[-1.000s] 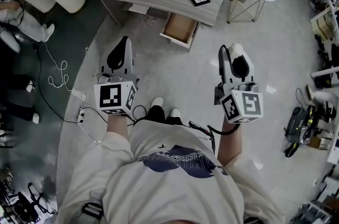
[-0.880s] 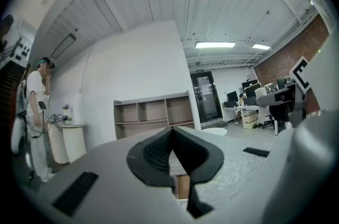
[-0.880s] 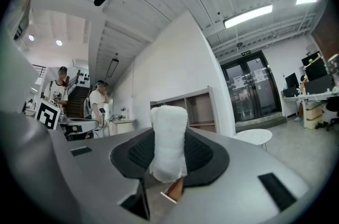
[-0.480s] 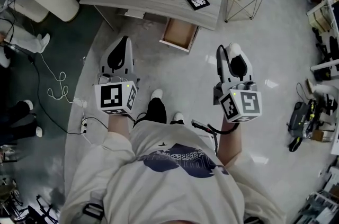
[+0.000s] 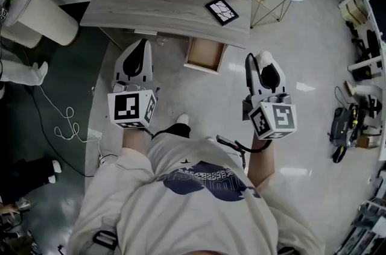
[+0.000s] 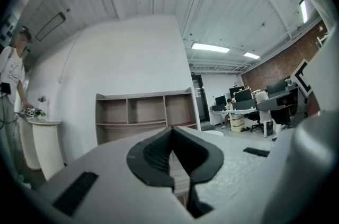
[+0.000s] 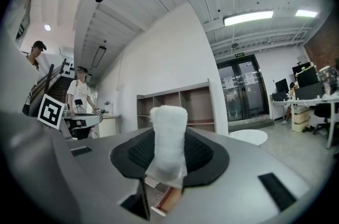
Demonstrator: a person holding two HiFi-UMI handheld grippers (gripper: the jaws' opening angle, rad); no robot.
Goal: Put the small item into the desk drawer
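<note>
Your left gripper (image 5: 141, 47) is pinched closed, nothing in it. The drawer (image 5: 204, 54) hangs open under the counter (image 5: 151, 6) ahead. Your right gripper (image 5: 266, 66) clamps the small white roll (image 7: 168, 135), long axis along the jaws, end poking past the tips.

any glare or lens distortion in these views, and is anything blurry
Head view: bright glare patches on the glossy floor, otherwise sharp. Left gripper view: strong fisheye bending, dark corners, ceiling lights blown out. Right gripper view: same fisheye curve; the white item between the jaws is in focus.
</note>
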